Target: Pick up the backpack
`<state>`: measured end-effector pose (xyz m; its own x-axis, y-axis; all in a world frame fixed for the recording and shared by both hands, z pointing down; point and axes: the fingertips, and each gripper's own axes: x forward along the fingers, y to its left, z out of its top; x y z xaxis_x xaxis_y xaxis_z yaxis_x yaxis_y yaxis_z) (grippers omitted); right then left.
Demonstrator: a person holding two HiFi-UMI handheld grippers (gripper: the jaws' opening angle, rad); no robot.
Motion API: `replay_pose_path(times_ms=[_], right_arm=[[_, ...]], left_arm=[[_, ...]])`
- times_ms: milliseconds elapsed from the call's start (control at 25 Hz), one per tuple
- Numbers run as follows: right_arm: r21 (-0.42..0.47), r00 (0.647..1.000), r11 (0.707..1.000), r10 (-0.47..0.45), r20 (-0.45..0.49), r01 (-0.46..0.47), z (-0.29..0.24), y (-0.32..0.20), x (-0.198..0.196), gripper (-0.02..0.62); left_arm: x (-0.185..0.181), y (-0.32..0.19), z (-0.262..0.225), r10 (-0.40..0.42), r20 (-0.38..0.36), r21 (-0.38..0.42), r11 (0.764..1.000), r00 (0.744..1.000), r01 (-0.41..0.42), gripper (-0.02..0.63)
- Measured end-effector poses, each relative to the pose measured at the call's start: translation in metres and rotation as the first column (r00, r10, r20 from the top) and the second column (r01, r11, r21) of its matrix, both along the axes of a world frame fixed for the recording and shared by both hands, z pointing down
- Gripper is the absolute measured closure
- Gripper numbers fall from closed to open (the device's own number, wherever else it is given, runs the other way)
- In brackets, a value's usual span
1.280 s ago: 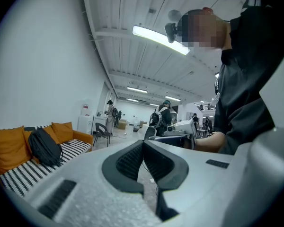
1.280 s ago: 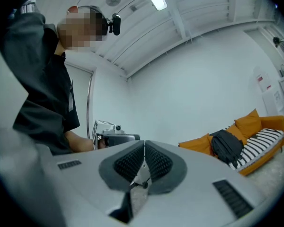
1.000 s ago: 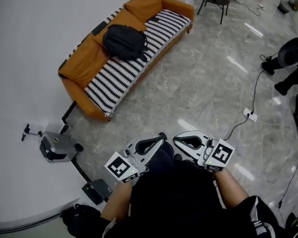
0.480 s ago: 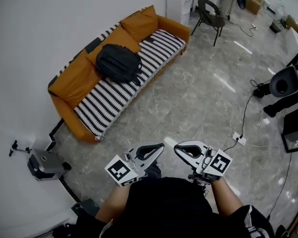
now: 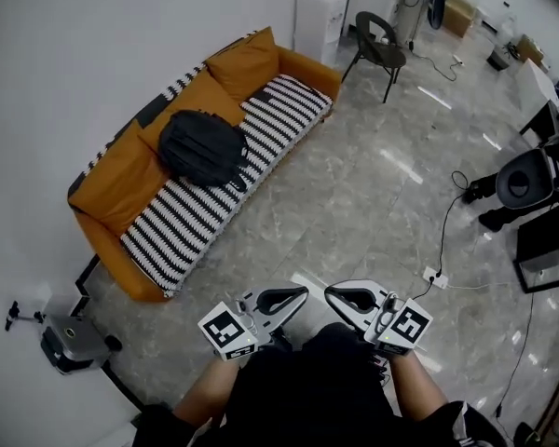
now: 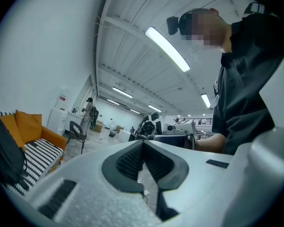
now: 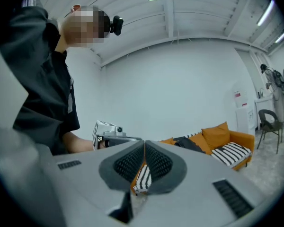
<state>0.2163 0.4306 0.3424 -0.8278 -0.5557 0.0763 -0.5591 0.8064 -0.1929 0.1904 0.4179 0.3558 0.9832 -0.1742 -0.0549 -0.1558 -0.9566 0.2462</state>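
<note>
The black backpack point(image 5: 202, 147) lies on the striped seat of the orange sofa point(image 5: 102, 189), at its back edge against the cushions, about midway between the two ends. Well apart from it, the left gripper point(image 5: 298, 294) has its jaws closed together with nothing between them. The right gripper point(image 5: 334, 295) just beside it is closed and empty too.

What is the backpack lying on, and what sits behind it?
The black backpack lies on the black-and-white striped cover of the sofa, with an orange back cushion behind it. The stretch of cover directly beneath the bag is hidden.
</note>
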Motion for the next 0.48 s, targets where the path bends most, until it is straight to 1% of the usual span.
replay_pose_path(times_ms=[120, 200, 320, 480], right_arm=[[0.002, 1.000, 1.000, 0.000, 0.019, 0.000, 0.000, -0.013, 0.021, 0.568], [0.023, 0.999, 1.000, -0.006, 0.049, 0.005, 0.000, -0.028, 0.037, 0.568], [0.037, 0.994, 0.998, -0.058, 0.091, 0.055, 0.002, -0.058, 0.054, 0.568], [0.067, 0.982, 0.986, -0.161, 0.095, 0.155, 0.001, -0.094, 0.080, 0.568]], left_arm=[[0.023, -0.011, -0.001, 0.007, -0.002, 0.010, 1.000, 1.000, -0.006, 0.586], [0.036, -0.022, -0.001, -0.010, 0.016, 0.022, 1.000, 1.000, 0.010, 0.586], [0.049, -0.047, 0.001, -0.079, 0.054, 0.029, 0.997, 0.995, 0.077, 0.586], [0.070, -0.078, -0.004, -0.187, 0.076, 0.032, 0.982, 0.979, 0.185, 0.586]])
